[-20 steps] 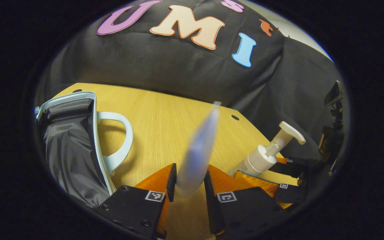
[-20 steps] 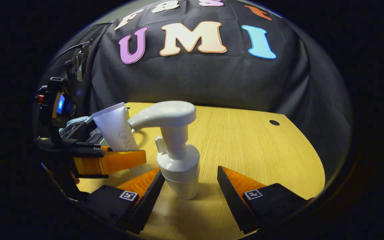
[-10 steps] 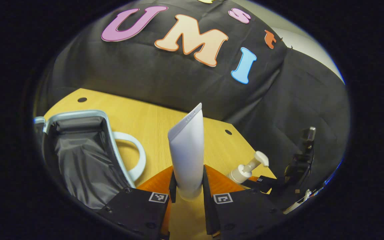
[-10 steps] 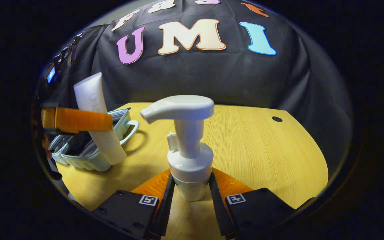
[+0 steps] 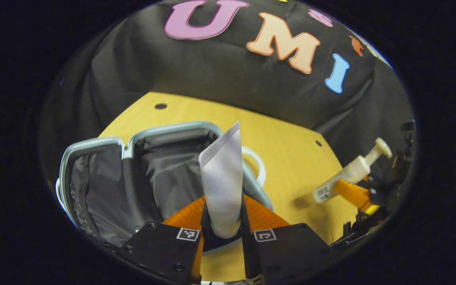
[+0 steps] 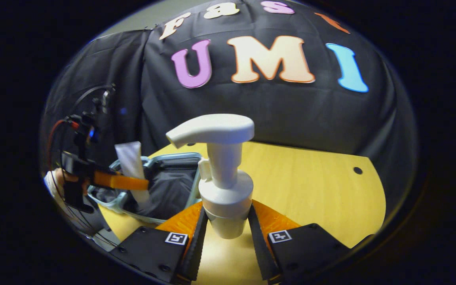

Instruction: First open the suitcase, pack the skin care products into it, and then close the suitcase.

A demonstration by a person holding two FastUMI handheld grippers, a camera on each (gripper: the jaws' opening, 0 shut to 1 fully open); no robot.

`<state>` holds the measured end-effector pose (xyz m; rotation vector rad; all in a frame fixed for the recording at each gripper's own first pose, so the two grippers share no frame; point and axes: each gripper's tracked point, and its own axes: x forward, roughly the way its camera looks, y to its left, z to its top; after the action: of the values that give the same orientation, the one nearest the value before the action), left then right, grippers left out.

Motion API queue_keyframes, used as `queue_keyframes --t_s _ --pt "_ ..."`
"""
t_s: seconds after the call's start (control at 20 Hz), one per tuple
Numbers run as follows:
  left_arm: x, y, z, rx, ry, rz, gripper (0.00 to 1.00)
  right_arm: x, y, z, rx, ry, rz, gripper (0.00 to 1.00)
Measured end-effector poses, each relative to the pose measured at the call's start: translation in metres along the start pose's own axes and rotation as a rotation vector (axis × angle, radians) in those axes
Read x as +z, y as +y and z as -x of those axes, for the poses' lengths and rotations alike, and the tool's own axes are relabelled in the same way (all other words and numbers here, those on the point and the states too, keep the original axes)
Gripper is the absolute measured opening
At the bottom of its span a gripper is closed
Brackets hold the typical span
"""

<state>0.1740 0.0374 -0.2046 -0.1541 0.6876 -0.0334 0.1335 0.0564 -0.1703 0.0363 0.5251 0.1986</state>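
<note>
- No legible text, brand or number on the tube (image 5: 222, 180) or pump bottle (image 6: 223, 186).
- Square coded markers (image 5: 188, 234) on gripper bodies; not readable.

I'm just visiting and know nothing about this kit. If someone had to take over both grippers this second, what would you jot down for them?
Left gripper: jaws shut on the white tube, held upright above the open suitcase.
Right gripper: jaws shut on the pump bottle, held upright over the wooden table, to the right of the suitcase.
Done: suitcase is open, its dark lining showing; both products are picked up.
Left: lower the tube into the suitcase and let go, do the same with the pump bottle, then close the suitcase. I see nothing packed inside yet, though part of the inside is hidden.
</note>
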Motion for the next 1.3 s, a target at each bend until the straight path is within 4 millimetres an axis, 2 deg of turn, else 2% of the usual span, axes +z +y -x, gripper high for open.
queue_keyframes --t_s 0.15,0.25,0.45,0.5,0.65,0.75,0.85,1.0,1.05,1.1,1.15,1.2,1.25,1.3 --pt "-0.018 0.021 -0.008 -0.008 0.065 0.055 0.35 -0.001 0.06 -0.02 0.109 0.058 0.035 0.59" --pt "-0.024 0.032 -0.015 -0.01 0.081 0.09 0.35 -0.009 0.092 -0.039 0.158 0.11 0.061 0.59" --pt "-0.037 0.052 -0.023 0.005 0.111 0.127 0.35 -0.028 0.125 -0.068 0.207 0.188 0.053 0.59" --pt "-0.037 0.055 -0.025 0.005 0.107 0.145 0.39 -0.036 0.129 -0.077 0.206 0.22 0.053 0.58" --pt "-0.028 0.056 -0.024 0.003 0.077 0.158 0.39 -0.058 0.13 -0.088 0.195 0.298 0.046 0.58" --pt "-0.019 0.053 -0.016 -0.001 0.05 0.143 0.54 -0.061 0.13 -0.093 0.184 0.316 0.044 0.58" --pt "-0.009 0.052 0.0 0.003 0.011 0.139 0.67 -0.063 0.127 -0.096 0.17 0.322 0.037 0.58" --pt "0.01 0.053 0.037 -0.011 -0.075 0.168 0.92 -0.073 0.121 -0.105 0.137 0.348 0.056 0.59" --pt "0.013 0.056 0.049 -0.015 -0.102 0.182 0.92 -0.077 0.117 -0.107 0.123 0.353 0.077 0.61" --pt "0.017 0.06 0.062 -0.014 -0.134 0.198 0.97 -0.077 0.117 -0.108 0.121 0.352 0.09 0.6" --pt "0.02 0.066 0.075 -0.011 -0.168 0.22 0.97 -0.075 0.12 -0.109 0.12 0.34 0.093 0.63" --pt "0.024 0.074 0.087 -0.003 -0.2 0.242 0.96 -0.073 0.121 -0.109 0.12 0.331 0.088 0.59" --pt "0.026 0.08 0.098 0.007 -0.232 0.266 0.96 -0.072 0.124 -0.108 0.126 0.327 0.079 0.6" --pt "0.028 0.091 0.109 0.028 -0.263 0.288 0.96 -0.072 0.125 -0.109 0.123 0.321 0.074 0.67"
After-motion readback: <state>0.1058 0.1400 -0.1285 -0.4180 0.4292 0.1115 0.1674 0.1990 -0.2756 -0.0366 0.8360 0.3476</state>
